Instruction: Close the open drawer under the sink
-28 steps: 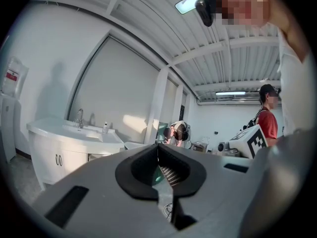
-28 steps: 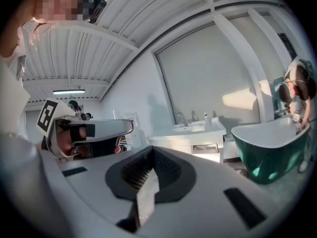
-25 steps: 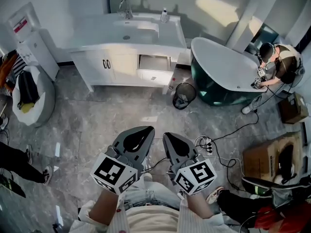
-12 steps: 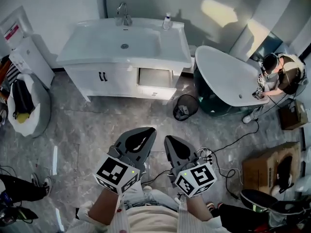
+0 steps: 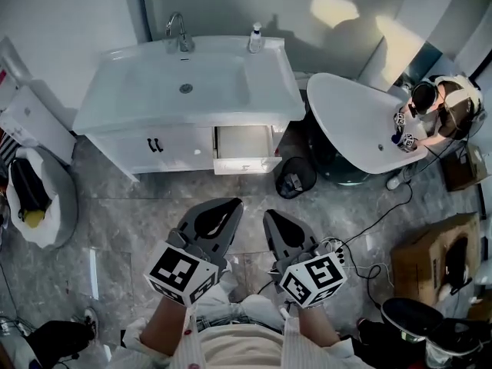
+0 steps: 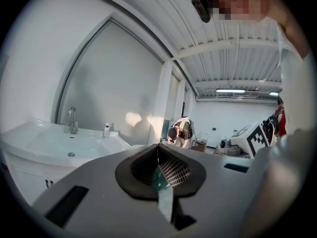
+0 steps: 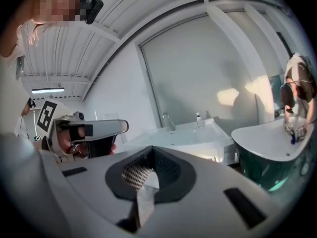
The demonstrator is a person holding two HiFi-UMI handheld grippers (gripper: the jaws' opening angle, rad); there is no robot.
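The white vanity (image 5: 154, 141) with its sink (image 5: 184, 83) stands against the far wall. Its right-hand drawer (image 5: 244, 146) is pulled open and looks empty inside. Both grippers are held low near my body, well short of the vanity. The left gripper (image 5: 232, 204) is shut with nothing in it, and so is the right gripper (image 5: 270, 215). In the left gripper view the left gripper (image 6: 158, 148) points past the sink (image 6: 54, 143). The right gripper view has the right gripper (image 7: 152, 148) aimed toward the vanity (image 7: 183, 133).
A black waste bin (image 5: 295, 177) stands on the floor right of the drawer. A dark-sided bathtub (image 5: 361, 129) is at the right with a person (image 5: 442, 110) leaning on it. Cables (image 5: 361, 229) and a cardboard box (image 5: 438, 260) lie right; a bag chair (image 5: 34, 191) sits left.
The vanity has come nearer and lower in the head view as I moved toward it. Both grippers stay shut in the same pose. The drawer stays open.
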